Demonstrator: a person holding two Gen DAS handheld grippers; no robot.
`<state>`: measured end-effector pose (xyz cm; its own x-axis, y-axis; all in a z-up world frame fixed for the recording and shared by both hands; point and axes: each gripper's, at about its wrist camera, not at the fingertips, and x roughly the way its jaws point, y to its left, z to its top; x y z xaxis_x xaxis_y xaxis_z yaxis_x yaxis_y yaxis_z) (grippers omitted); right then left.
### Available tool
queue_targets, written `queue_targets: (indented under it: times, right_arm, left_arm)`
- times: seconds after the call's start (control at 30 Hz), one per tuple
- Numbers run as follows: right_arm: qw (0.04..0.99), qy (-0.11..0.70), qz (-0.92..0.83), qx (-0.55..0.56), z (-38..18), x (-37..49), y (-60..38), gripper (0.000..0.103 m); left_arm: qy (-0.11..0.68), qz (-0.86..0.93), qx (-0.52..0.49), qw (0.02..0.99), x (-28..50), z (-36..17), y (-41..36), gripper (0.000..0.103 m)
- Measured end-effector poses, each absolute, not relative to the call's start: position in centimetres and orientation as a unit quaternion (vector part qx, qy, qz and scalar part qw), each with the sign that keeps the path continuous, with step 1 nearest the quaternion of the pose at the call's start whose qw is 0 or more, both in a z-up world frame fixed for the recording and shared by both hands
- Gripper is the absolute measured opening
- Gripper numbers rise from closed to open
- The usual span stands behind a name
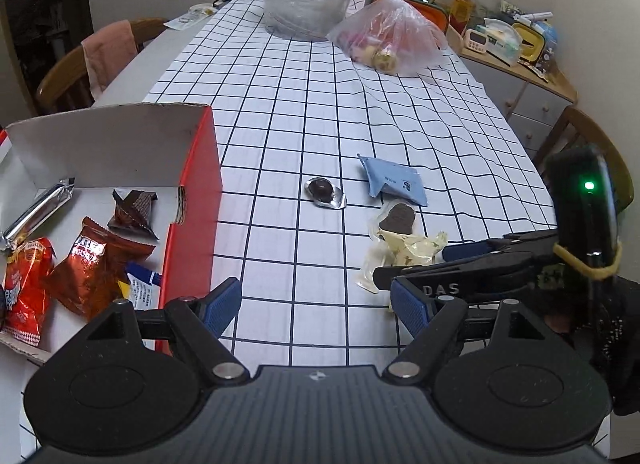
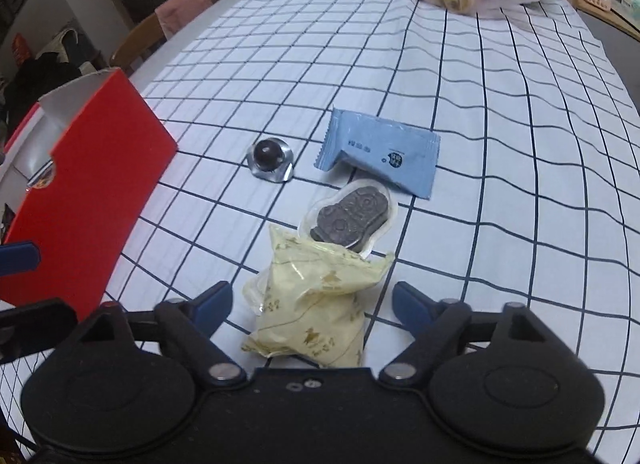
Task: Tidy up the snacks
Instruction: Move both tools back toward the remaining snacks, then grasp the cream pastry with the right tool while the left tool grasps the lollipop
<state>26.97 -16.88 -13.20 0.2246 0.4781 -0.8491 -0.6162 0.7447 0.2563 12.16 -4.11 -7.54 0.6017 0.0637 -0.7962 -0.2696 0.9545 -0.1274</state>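
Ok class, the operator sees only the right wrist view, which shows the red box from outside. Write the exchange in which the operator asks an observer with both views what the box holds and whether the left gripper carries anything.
Operator: What is inside the red box?
Observer: The red box already holds snacks, among them an Oreo packet, a dark brown wrapped sweet and a silver bar.
Operator: Is the left gripper carrying anything?
Observer: No. The left gripper is open over the tablecloth beside the box, with nothing between its fingers.
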Motion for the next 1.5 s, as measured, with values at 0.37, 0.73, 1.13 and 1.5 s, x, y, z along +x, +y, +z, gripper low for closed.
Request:
queue_targets:
  times: [0.37, 0.73, 1.13, 1.5]
  right_arm:
    - [0.785, 0.514, 0.342, -0.058, -12.5, 27.3, -18.4, 0.038]
    - [0.802, 0.508, 0.313, -0.03, -11.7, 28.7, -24.3, 0.031]
    - [0.808, 0.51, 0.296, 0.005, -11.3, 28.9, -28.5, 0.031]
    - [0.809, 0.512, 0.29, 0.015, -11.6, 29.0, -29.5, 0.031]
  left_arm:
    - [0.449, 0.073, -0.098, 0.885, 14.2, -7.9, -5.0, 0.082]
    - [0.491, 0.02, -0.103, 0.865, 21.0, -9.2, -7.1, 0.082]
    - [0.547, 0.011, -0.112, 0.83, 28.1, -14.0, -8.2, 0.081]
    - [0.554, 0.017, -0.071, 0.829, 29.3, -15.3, -9.8, 0.058]
